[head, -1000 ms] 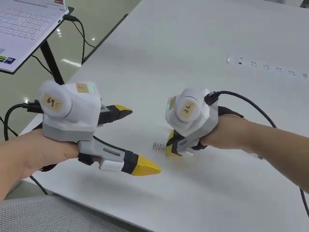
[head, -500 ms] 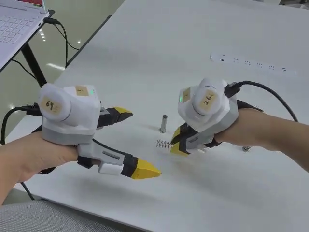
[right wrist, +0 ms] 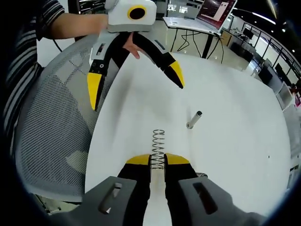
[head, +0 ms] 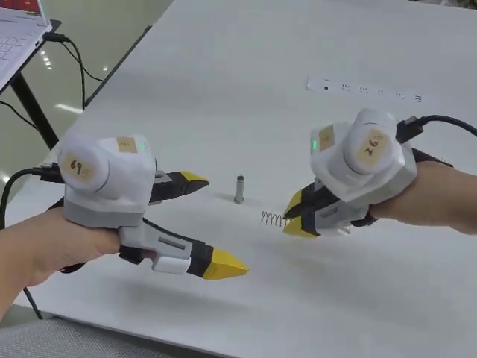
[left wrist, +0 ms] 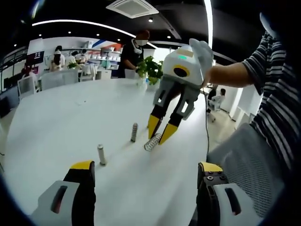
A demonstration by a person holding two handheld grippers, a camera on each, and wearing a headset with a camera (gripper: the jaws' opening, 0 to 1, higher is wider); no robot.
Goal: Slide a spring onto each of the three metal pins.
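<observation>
1. In the head view we find the right gripper [head: 296, 220] low over the white table [head: 246, 89]. Its fingers [right wrist: 139, 160] are drawn narrow and pinch one end of the spring [head: 273, 218].
2. The spring sticks straight out past the yellow tips, with most of its coils free. We cannot tell whether its free end touches the table.
3. The left gripper [head: 211, 222] sits at the near left of the table. Its fingers [head: 222, 262] are spread wide with nothing between them, and they point toward the spring.
4. A metal pin [head: 239, 189] stands upright on the table just beyond the spring's free end. It is near the spring but apart from it, and its shaft is smooth and bare.
5. In the left gripper view we see a second pin [left wrist: 134, 132] standing farther back, just beside the right gripper's tips. Its surface looks ribbed, but it is too small for us to tell whether coils wrap it.
6. A white power strip [head: 365, 92] lies toward the far side of the table, well apart from the work.
7. A laptop [head: 15, 37] sits on a stand off the table's left edge.
8. In the right gripper view a grey mesh chair [right wrist: 51, 122] shows beside the table's near edge, below the left gripper.
</observation>
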